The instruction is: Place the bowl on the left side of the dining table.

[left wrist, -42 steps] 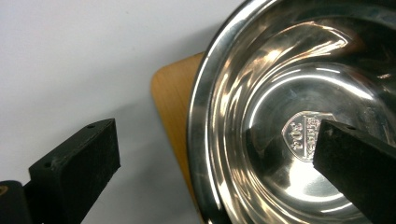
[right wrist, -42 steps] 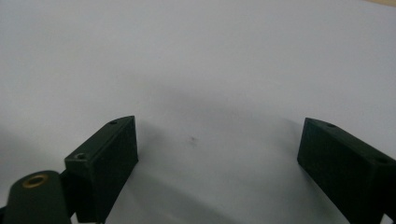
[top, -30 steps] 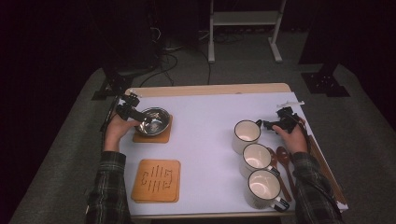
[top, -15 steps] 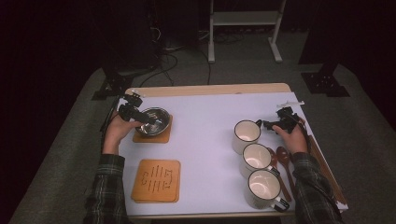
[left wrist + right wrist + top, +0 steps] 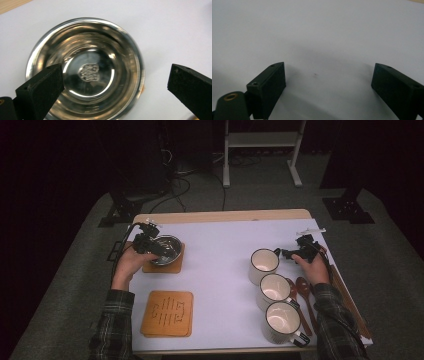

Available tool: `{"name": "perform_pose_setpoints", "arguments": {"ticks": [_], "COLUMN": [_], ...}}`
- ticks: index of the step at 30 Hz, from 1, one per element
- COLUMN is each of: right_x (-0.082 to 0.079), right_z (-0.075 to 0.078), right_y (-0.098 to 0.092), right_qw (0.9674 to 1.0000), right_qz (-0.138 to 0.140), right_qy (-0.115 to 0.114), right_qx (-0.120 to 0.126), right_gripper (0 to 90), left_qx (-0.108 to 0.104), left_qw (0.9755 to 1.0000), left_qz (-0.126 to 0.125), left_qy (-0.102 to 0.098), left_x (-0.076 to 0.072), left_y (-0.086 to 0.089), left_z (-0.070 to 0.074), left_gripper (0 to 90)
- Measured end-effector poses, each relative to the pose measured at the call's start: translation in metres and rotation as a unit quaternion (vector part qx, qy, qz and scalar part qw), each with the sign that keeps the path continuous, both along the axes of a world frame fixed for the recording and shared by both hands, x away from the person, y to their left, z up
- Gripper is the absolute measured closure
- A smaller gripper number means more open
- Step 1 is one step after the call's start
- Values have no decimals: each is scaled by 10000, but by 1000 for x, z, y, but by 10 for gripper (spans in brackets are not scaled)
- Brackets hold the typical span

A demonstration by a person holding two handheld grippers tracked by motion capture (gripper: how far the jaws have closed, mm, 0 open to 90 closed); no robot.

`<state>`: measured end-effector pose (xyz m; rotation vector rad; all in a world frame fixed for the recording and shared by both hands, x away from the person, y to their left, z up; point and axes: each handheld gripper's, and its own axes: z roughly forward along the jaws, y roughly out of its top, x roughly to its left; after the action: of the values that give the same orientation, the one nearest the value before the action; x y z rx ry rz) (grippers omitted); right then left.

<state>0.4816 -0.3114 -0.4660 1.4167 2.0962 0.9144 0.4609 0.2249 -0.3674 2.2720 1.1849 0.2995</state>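
On the white surface [image 5: 220, 265] we see the steel bowl [image 5: 167, 249] resting on a wooden coaster [image 5: 172, 266]. Our left gripper [image 5: 113, 92] hangs over the bowl, fingers wide and touching nothing. Far across from the bowl, our right gripper [image 5: 328, 87] gapes over bare surface; the high view adds three mugs [image 5: 272, 287] beside it.

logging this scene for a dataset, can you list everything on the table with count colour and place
metal bowl: 1, silver, on the far wooden coaster, table's left
wooden coaster: 2, orange-brown, left side; near one bare
mug: 3, cream with dark rims, row on the right
wooden spoons: 2, reddish brown, right of the mugs
table cover: 1, white, over a wooden table
left gripper: 1, black, jaws open over the bowl
right gripper: 1, black, jaws open, beside the far mug
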Motion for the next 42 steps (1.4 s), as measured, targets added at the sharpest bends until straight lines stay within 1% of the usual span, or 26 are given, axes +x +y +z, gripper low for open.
{"name": "perform_pose_setpoints", "arguments": {"ticks": [2, 4, 6, 7, 9, 10, 13, 15, 18, 20, 21, 22, 23, 27, 32, 33, 34, 36, 40, 42], "right_x": [0, 0, 0, 0, 0, 0, 0, 0, 0, 0, 0, 0, 0, 0, 0, 0, 0, 0, 0, 0], "right_z": [0, 0, 0, 0, 0, 0, 0, 0, 0, 0, 0, 0, 0, 0, 0, 0, 0, 0, 0, 0], "right_y": [0, 0, 0, 0, 0, 0, 0, 0, 0, 0, 0, 0, 0, 0, 0, 0, 0, 0, 0, 0], "right_qw": [10000, 10000, 10000, 10000, 10000, 10000, 10000, 10000, 10000, 10000, 10000, 10000, 10000, 10000, 10000, 10000, 10000, 10000, 10000, 10000], "right_qz": [-2, -2, -1, -1, -1, -2, -2, -3, -3, -3, -2, -5, -6, -5, -6, -6, -7, -6, -6, -6], "right_qy": [-2, -4, -2, -2, -5, -5, -5, -4, -6, -6, -6, -4, -4, -5, -6, -6, -6, -7, -6, -6], "right_qx": [1, -2, 1, 1, 0, -1, -4, -1, -3, -3, -4, -1, -2, 0, -3, -3, 0, -1, -1, -2], "right_gripper": [107, 107, 107, 106, 107, 107, 107, 107, 107, 107, 107, 107, 107, 107, 107, 107, 107, 107, 107, 107], "left_qx": [-33, 26, 29, 7, -48, -12, -19, -87, -169, -156, -156, -223, -234, -148, -195, -195, -212, -192, -262, -250], "left_qw": [10000, 9999, 9998, 9997, 9997, 9996, 9993, 9990, 9984, 9980, 9980, 9971, 9968, 9959, 9941, 9941, 9933, 9924, 9904, 9894], "left_qz": [-70, -84, -124, -178, -166, -202, -279, -325, -448, -543, -543, -642, -691, -818, -998, -998, -1065, -1136, -1288, -1358], "left_qy": [-27, -96, -132, -148, -196, -209, -258, -289, -312, -296, -296, -330, -319, -347, -378, -378, -392, -428, -435, -441], "left_x": [-4, -8, -11, -14, -18, -20, -27, -32, -39, -43, -43, -49, -52, -62, -73, -73, -78, -82, -90, -94], "left_y": [-5, -10, -13, -16, -19, -21, -27, -32, -40, -44, -44, -50, -53, -65, -78, -78, -83, -88, -96, -99], "left_z": [2, 4, 5, 7, 7, 7, 6, 5, 5, 5, 5, 5, 4, 0, -4, -4, -6, -7, -12, -13], "left_gripper": [0, 0, 0, 0, 0, 0, 0, 0, 0, 0, 0, 0, 0, 0, 0, 0, 0, 0, 0, 0]}}
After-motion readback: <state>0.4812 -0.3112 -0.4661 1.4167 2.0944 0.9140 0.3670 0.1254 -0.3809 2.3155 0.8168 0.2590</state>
